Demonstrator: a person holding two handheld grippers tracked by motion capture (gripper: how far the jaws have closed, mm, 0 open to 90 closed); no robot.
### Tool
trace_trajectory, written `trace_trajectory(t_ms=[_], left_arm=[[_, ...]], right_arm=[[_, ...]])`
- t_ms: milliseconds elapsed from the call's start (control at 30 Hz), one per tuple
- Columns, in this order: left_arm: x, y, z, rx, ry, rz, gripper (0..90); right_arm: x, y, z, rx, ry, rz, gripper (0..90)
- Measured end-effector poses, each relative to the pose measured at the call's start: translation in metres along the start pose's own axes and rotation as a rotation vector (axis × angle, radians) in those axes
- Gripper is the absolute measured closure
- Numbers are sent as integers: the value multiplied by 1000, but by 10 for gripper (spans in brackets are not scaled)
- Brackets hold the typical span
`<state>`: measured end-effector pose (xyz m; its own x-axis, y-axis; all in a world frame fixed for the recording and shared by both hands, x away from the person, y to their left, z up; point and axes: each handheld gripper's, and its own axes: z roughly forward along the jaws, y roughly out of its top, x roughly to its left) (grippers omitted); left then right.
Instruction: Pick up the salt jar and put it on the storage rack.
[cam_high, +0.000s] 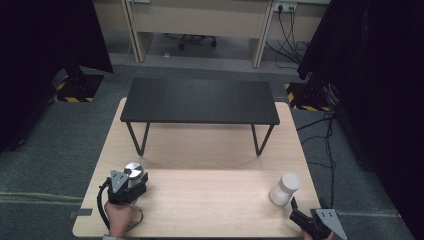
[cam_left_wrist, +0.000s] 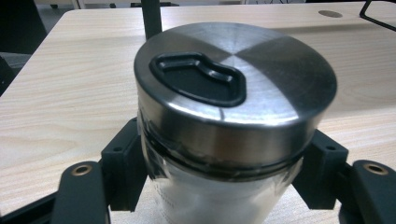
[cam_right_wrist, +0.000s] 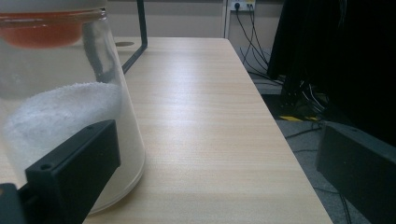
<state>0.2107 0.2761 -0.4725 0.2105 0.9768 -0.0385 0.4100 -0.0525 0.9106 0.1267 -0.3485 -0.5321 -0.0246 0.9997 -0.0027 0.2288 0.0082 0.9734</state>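
Here, left tool (cam_high: 131, 184) clamped on steel-lidded jar (cam_left_wrist: 233, 88) near bench (cam_high: 210, 150) front-left corner; could slip if squeezed loosely. Right tool (cam_high: 300, 212) spread beside white container (cam_high: 285, 188) near front-right corner; might knock it over.

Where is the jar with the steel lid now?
In the high view, the steel-lidded jar stands near the table's front left corner, between the left gripper's jaws.

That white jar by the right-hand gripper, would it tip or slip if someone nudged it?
The white jar looks part-filled with white granules, so probably bottom-heavy and steady. Its smooth, tapering wall may slip between jaws. It stands near the table edge, so a hard shove seems risky.
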Motion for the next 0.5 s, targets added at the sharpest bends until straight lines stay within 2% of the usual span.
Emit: trace_trajectory(t_ms=[267,500], left_arm=[[-2,-4,-1,-16,6,9,304],[-5,3,-2,9,20,2,305]], right_arm=[[0,1,0,4,-1,-4,2],[0,1,0,8,-1,-5,2]])
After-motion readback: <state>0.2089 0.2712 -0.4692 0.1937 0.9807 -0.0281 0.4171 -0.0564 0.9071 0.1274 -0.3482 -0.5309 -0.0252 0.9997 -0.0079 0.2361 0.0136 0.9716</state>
